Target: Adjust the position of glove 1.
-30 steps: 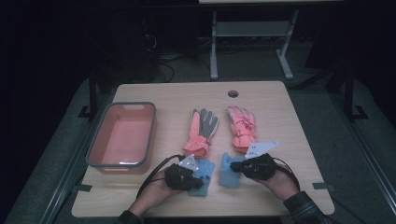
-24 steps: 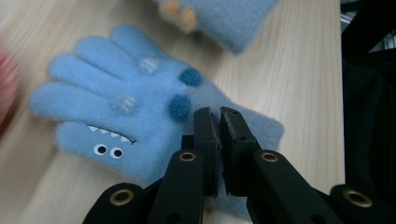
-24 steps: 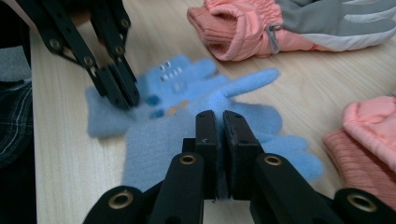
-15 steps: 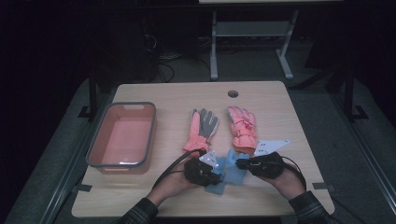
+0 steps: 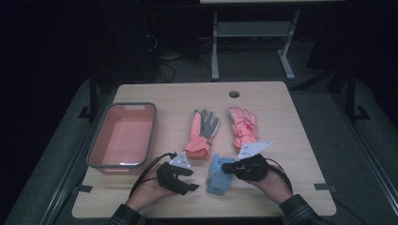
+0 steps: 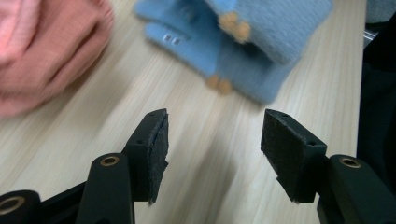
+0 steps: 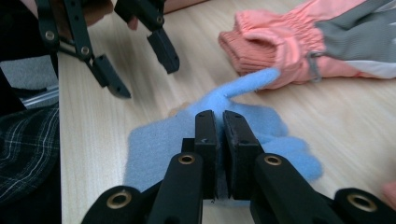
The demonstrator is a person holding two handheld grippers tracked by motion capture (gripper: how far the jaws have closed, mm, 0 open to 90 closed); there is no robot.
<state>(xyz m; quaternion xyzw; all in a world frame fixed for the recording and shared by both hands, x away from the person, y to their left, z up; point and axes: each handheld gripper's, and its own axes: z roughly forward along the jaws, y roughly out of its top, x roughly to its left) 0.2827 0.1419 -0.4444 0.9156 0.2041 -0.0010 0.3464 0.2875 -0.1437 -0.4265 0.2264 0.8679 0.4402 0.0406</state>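
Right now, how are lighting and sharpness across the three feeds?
High view: dim, dark surroundings, table evenly lit, no glare. Left gripper view: blue gloves and pink glove cuff smeared soft, jaws crisp. Right gripper view: left gripper and salmon glove fairly sharp, brightly lit.

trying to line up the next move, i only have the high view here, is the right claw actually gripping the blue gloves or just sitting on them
Observer: The right claw is shut on the blue gloves; its view shows the fleece pinched between both pads.
Operator: ok and the left one, anything in it
Observer: Nothing. The left claw has just been opening, and its view shows bare table between the pads.
Operator: how close is it to the blue ones
Observer: Just short of them; in its view they lie ahead of the tips, apart from both pads, with small tan buttons on the fabric.
Operator: anything else near it
Observer: The knit cuff of a pink glove lies ahead to its left.
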